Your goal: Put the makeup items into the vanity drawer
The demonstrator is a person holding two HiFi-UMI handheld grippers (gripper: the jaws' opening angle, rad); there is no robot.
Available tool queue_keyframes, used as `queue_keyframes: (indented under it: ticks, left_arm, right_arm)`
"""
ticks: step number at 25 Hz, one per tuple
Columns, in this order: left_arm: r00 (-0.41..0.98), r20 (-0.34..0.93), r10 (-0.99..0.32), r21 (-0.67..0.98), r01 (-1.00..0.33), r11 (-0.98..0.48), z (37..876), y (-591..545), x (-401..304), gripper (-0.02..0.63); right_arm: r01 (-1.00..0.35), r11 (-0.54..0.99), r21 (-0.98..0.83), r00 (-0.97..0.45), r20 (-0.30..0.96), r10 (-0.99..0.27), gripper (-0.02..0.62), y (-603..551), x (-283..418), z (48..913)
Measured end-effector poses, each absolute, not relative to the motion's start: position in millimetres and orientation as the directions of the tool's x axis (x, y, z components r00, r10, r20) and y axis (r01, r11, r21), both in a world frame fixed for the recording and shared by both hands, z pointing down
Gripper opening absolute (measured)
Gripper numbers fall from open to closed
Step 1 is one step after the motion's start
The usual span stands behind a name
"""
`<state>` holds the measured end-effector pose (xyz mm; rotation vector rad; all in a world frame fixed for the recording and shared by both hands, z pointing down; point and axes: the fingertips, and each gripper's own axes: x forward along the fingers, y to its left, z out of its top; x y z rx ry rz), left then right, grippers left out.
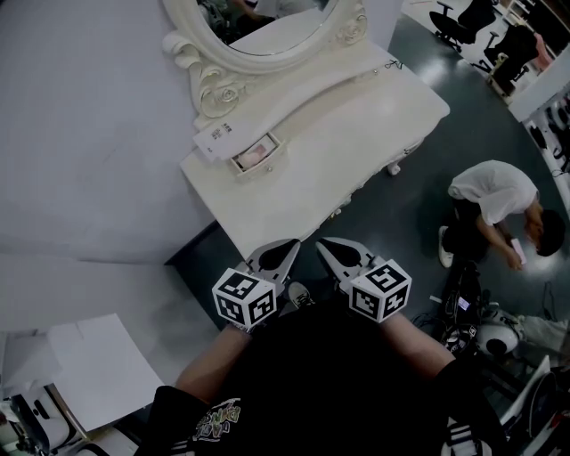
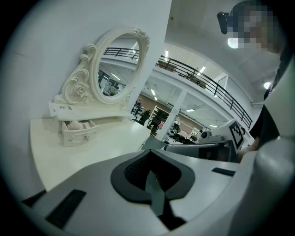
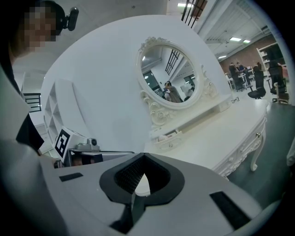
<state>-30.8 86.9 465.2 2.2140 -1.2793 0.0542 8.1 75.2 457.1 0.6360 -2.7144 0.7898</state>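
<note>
A white vanity table [image 1: 356, 134] with an oval mirror [image 1: 267, 27] stands ahead of me. Its small drawer [image 1: 256, 155] under the mirror is pulled open, and something pink [image 1: 256, 152] lies inside. The left gripper view shows the same open drawer [image 2: 78, 132] with the pink item [image 2: 75, 125], and the right gripper view shows the drawer [image 3: 168, 137] below the mirror [image 3: 170, 76]. My left gripper [image 1: 290, 242] and right gripper [image 1: 322, 242] hover side by side over the table's near edge, close to my body. Both are shut with nothing in them. No loose makeup item shows on the tabletop.
A white card [image 1: 217, 135] leans beside the drawer. A person in a white shirt [image 1: 494, 200] crouches on the dark floor to the right, near cables and equipment [image 1: 481, 325]. Office chairs [image 1: 463, 22] stand at the far right. White boards [image 1: 89, 365] lie at lower left.
</note>
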Motion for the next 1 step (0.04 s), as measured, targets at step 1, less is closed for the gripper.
queue_keyframes:
  ticks: [1]
  left_arm:
    - [0.539,0.309,-0.783,0.457,-0.807,-0.375,464.9,86.8,-30.9,0.002]
  right_arm:
    - [-0.470,0.759,-0.450,-0.876,0.343,-0.338,0.029,75.2,7.9,457.0]
